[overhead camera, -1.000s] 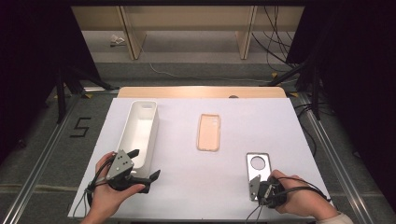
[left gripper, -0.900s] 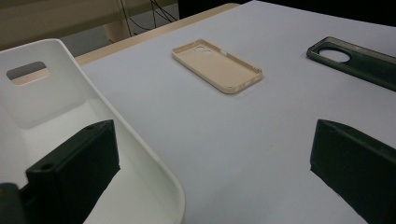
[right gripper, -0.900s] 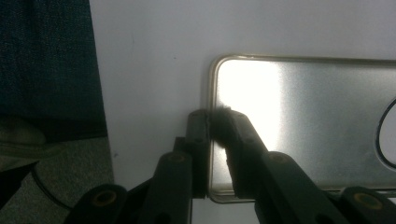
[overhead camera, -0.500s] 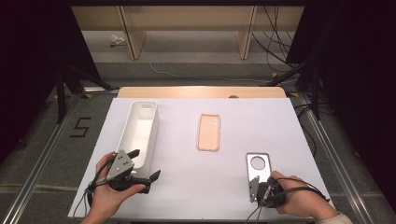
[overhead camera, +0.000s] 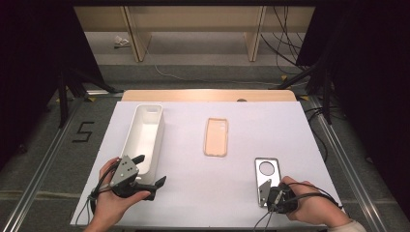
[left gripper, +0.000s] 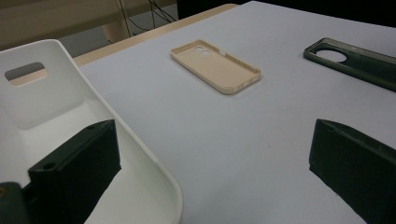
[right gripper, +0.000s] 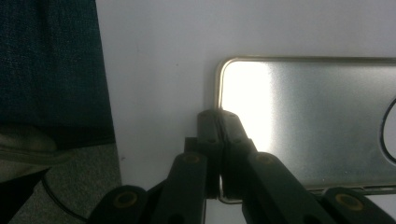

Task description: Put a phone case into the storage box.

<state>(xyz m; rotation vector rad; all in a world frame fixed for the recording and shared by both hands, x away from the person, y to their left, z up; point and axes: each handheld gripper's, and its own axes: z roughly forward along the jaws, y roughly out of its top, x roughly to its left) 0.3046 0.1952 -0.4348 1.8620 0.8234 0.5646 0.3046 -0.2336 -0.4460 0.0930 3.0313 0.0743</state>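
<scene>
Dark phone case [overhead camera: 266,175], glossy inside with a round camera hole, lies flat at the white table's [overhead camera: 193,193] near right. The right gripper [overhead camera: 267,192] has just been closing, clenched on its near edge rim.

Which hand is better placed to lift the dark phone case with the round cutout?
Right. The right gripper is shut on the near edge of the dark phone case with the round cutout. The left gripper sits open, straddling the white plastic bin's wall.
</scene>
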